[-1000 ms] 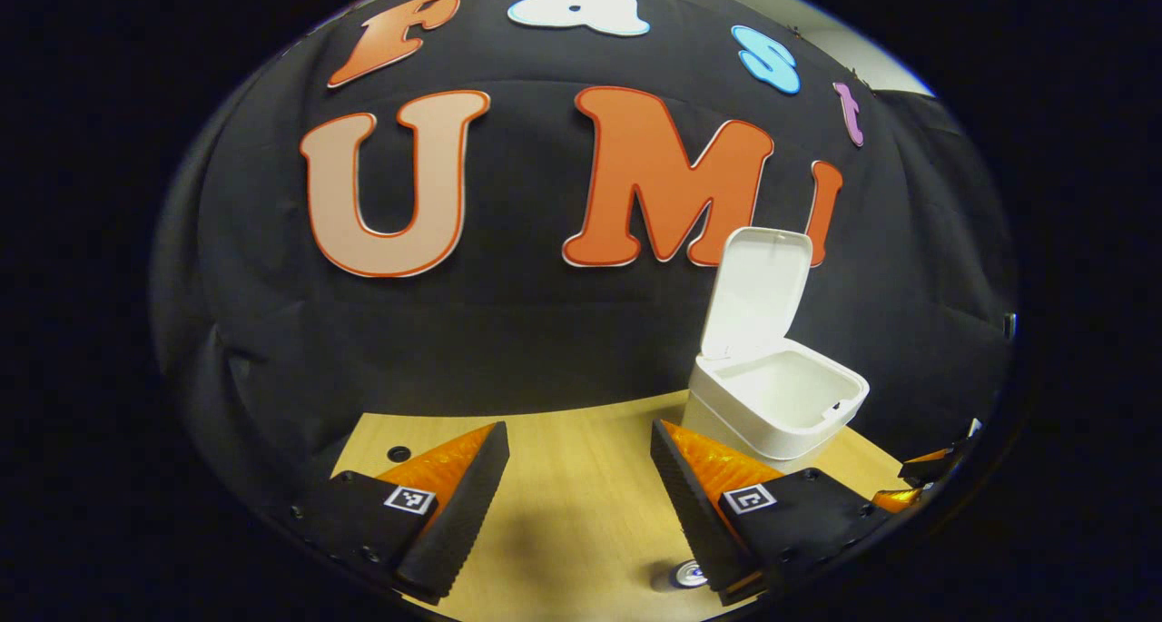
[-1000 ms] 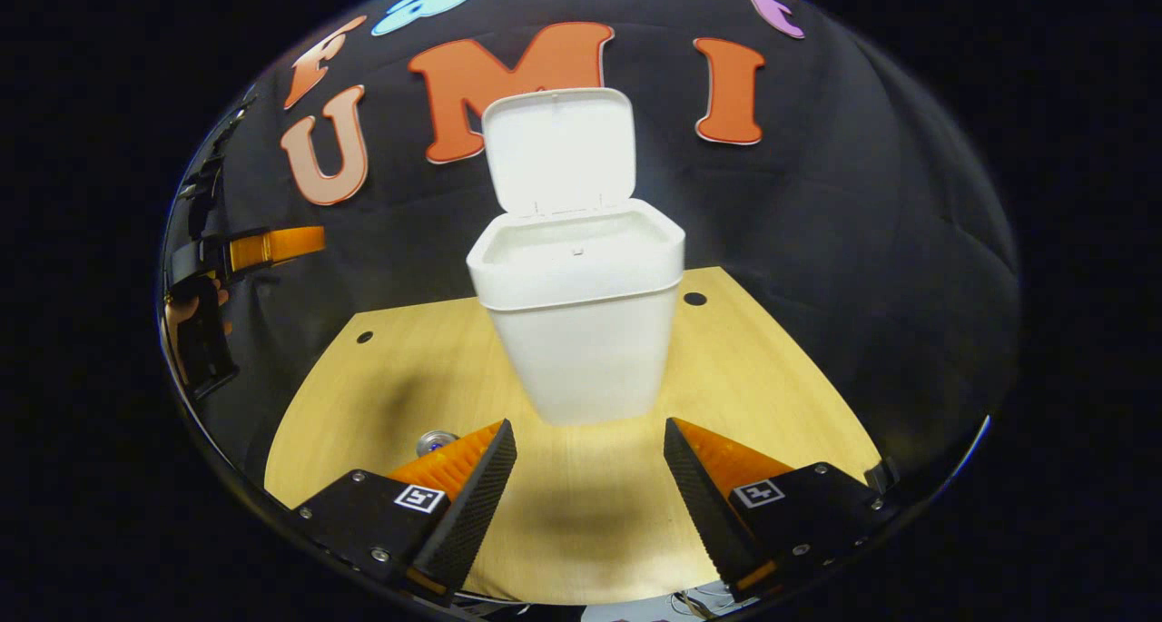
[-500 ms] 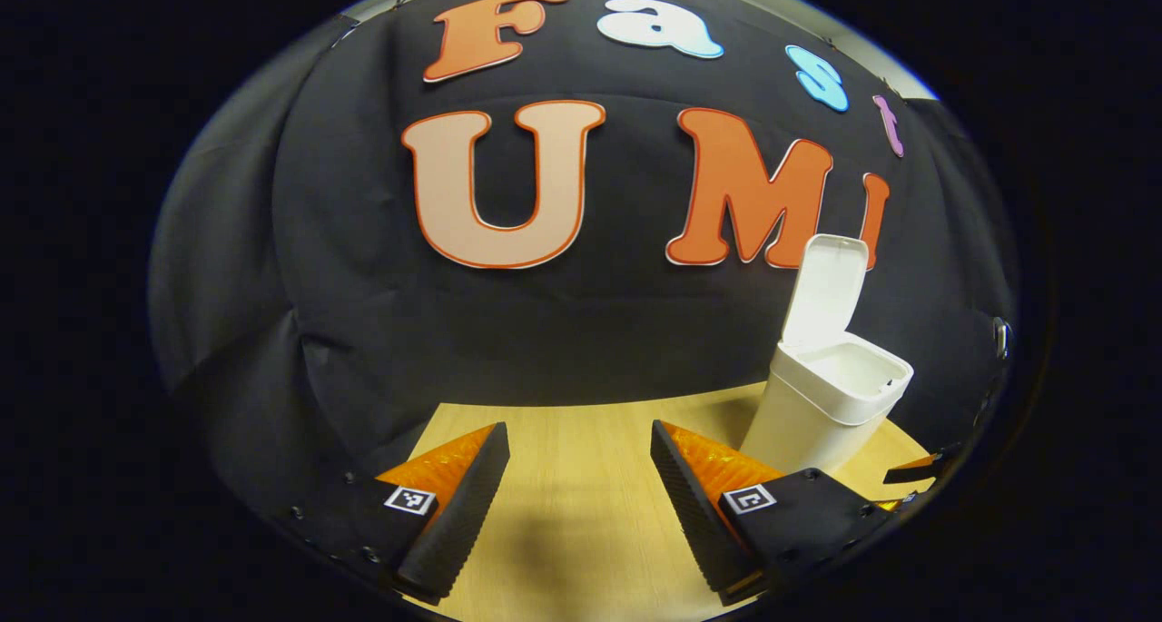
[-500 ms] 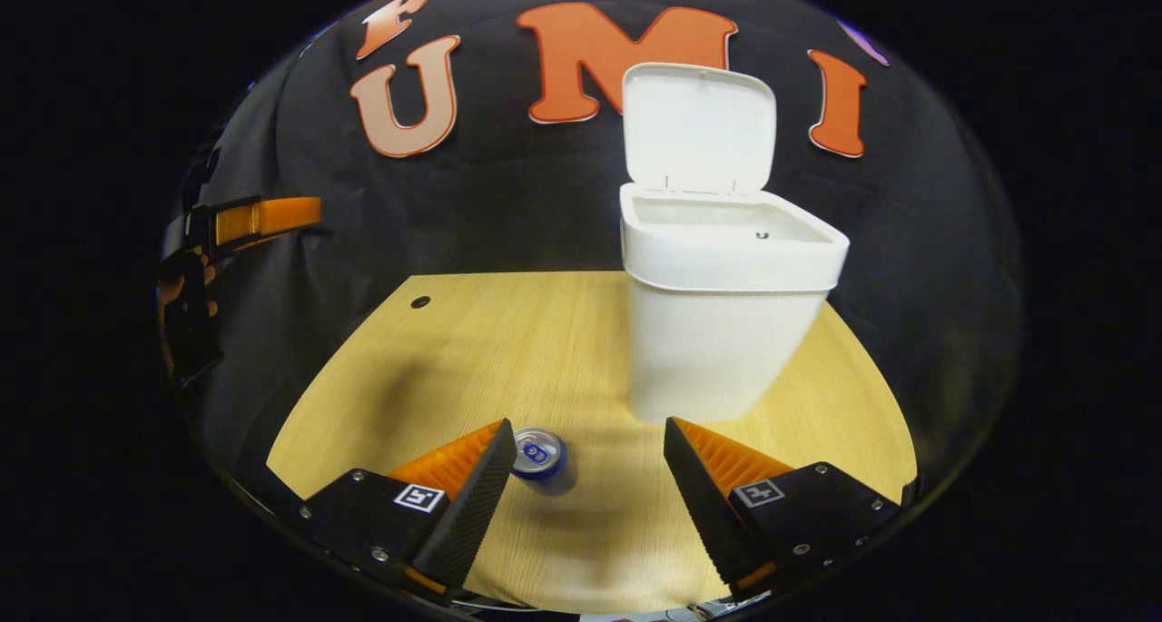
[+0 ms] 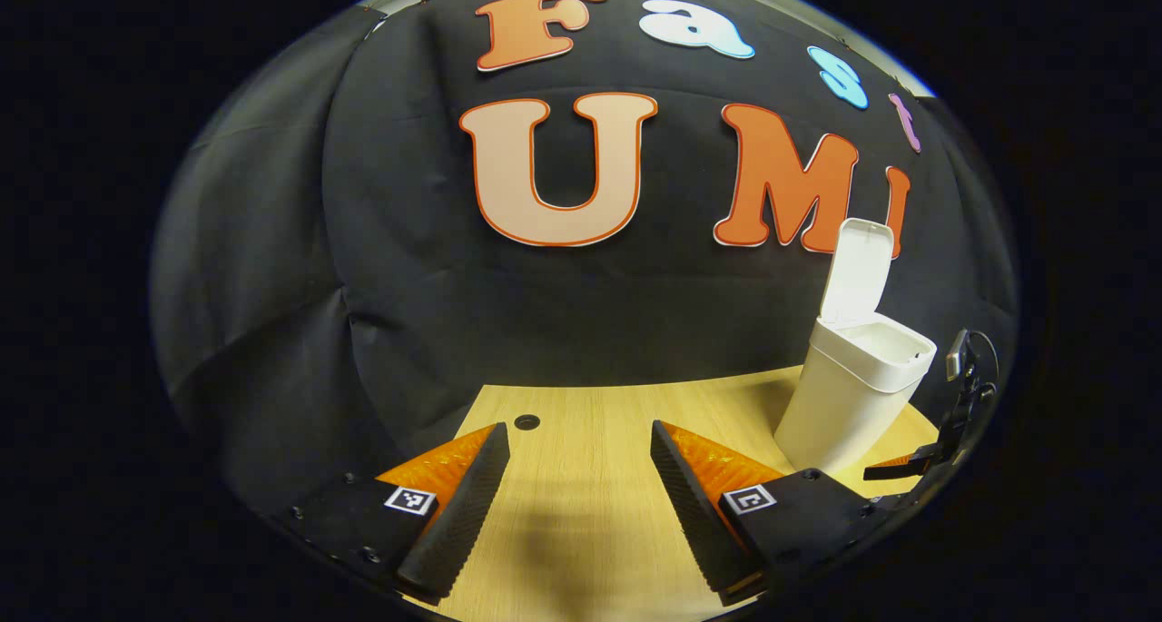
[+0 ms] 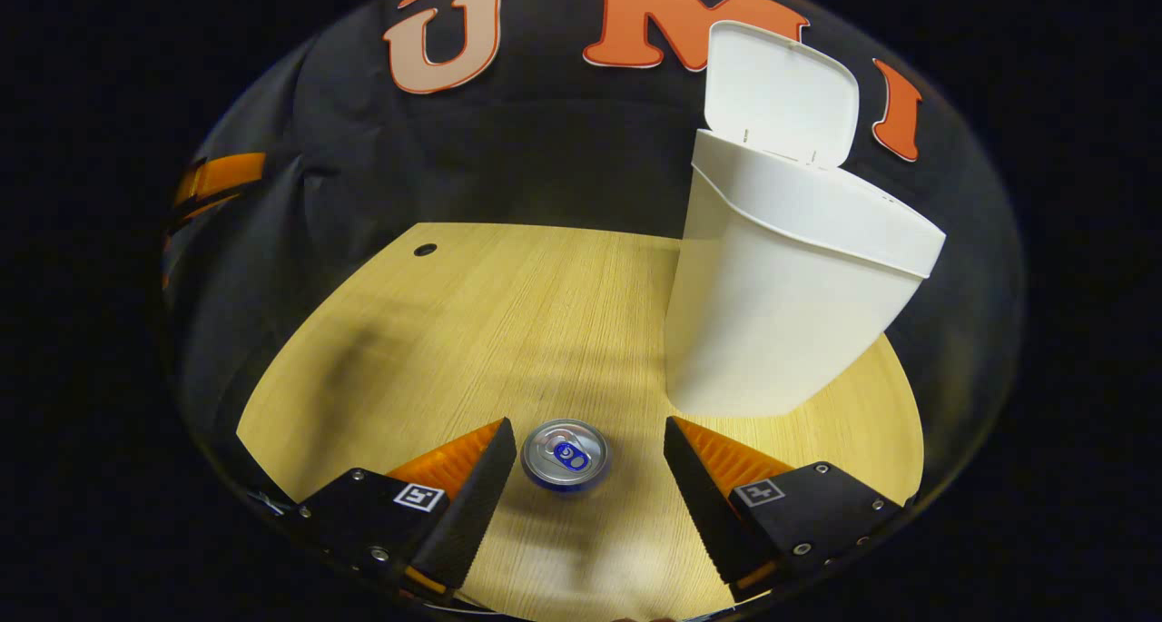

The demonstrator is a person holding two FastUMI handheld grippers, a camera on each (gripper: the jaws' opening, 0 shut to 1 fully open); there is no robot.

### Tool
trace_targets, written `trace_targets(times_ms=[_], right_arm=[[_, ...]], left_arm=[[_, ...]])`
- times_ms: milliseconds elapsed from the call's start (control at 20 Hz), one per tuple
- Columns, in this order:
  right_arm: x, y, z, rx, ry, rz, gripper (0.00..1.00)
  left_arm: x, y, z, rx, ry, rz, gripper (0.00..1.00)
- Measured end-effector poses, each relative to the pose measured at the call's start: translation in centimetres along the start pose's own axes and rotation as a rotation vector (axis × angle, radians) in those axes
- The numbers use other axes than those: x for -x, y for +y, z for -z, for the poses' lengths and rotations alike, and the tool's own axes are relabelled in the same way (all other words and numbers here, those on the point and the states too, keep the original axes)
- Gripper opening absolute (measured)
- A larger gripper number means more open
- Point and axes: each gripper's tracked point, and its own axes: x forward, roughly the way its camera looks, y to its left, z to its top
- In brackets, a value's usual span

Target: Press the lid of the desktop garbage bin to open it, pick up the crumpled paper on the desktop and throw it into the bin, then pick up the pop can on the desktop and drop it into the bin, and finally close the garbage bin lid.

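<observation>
Right tongs (image 6: pixel 581 477) spread wide over the upright silver-topped blue pop can (image 6: pixel 566 455) on the pale wooden surface (image 6: pixel 508 313) — poised to straddle it — beside the white plastic bin (image 6: pixel 781 304), lid (image 6: pixel 781 91) raised to receive it; left tongs (image 5: pixel 579 477) wide, idle.

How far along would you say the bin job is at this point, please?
Done: the bin's lid stands open, and no crumpled paper lies on the desk, so it has probably gone in, though the bin's inside is hidden. In hand: the right gripper is open with the upright pop can between its fingers, not gripped. The left gripper hangs open, holding nothing. Left: grip the can, drop it into the bin, close the lid.
</observation>
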Motion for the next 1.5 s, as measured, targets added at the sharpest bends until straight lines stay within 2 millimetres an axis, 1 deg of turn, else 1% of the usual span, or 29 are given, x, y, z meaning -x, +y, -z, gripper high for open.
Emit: trace_targets(times_ms=[100, 300, 450, 550, 600, 650, 700, 750, 800, 900, 1150, 1250, 1350, 1400, 1450, 1500], right_arm=[[-1.5, 0.5, 0.9, 0.012, 0.027, -0.003, 1.0], [-4.2, 1.1, 2.8, 0.025, 0.059, -0.005, 1.0], [-5.7, 1.2, 4.8, 0.051, 0.097, -0.001, 1.0], [-6.4, 1.0, 5.6, 0.053, 0.109, 0.005, 1.0], [-6.7, 1.0, 5.5, 0.048, 0.112, -0.001, 0.96], [-6.5, 0.9, 5.5, 0.037, 0.103, -0.005, 0.8], [-6.4, 0.9, 5.6, 0.033, 0.102, -0.011, 0.8], [-6.3, 0.9, 5.6, 0.027, 0.103, -0.016, 0.75], [-6.3, 1.0, 5.4, 0.019, 0.099, -0.02, 0.78], [-6.0, 1.0, 5.0, 0.005, 0.088, -0.031, 0.77], [-5.5, 1.0, 4.4, 0.014, 0.036, -0.048, 0.77], [-5.3, 0.8, 3.6, 0.011, 0.001, -0.042, 0.78], [-4.7, 0.9, 3.4, -0.014, -0.021, -0.043, 0.77], [-4.8, 0.6, 3.3, -0.027, -0.036, -0.04, 0.77], [-4.6, 0.3, 2.9, -0.036, -0.054, -0.028, 0.77], [-4.6, 0.4, 2.8, -0.042, -0.067, -0.016, 0.77]], left_arm=[[0.3, 0.7, 0.2, -0.004, -0.005, -0.011, 0.99], [0.6, 1.5, 0.4, -0.001, -0.03, -0.033, 0.99], [0.8, 1.3, 0.5, -0.002, -0.05, -0.042, 0.99], [0.7, 1.0, 0.7, -0.012, -0.053, -0.043, 0.99], [0.8, 0.7, 0.7, -0.015, -0.055, -0.043, 0.99], [0.8, 0.5, 0.8, -0.014, -0.057, -0.042, 0.99], [0.7, 0.2, 0.8, -0.008, -0.061, -0.038, 0.99], [0.6, -0.2, 0.7, 0.003, -0.066, -0.034, 0.98], [0.6, -0.5, 0.6, 0.011, -0.071, -0.032, 0.99], [0.6, -0.8, 0.1, 0.018, -0.098, -0.03, 0.99], [0.5, -1.4, -0.1, 0.019, -0.15, -0.027, 0.99], [0.4, -1.7, 0.3, 0.017, -0.157, -0.024, 0.99], [0.2, -1.7, 0.8, 0.0, -0.161, -0.028, 0.99], [0.1, -1.9, 1.1, 0.004, -0.163, -0.027, 0.99], [-0.2, -2.3, 1.1, 0.018, -0.166, -0.015, 1.0], [-0.5, -2.7, 1.4, 0.028, -0.16, 0.001, 0.99]])
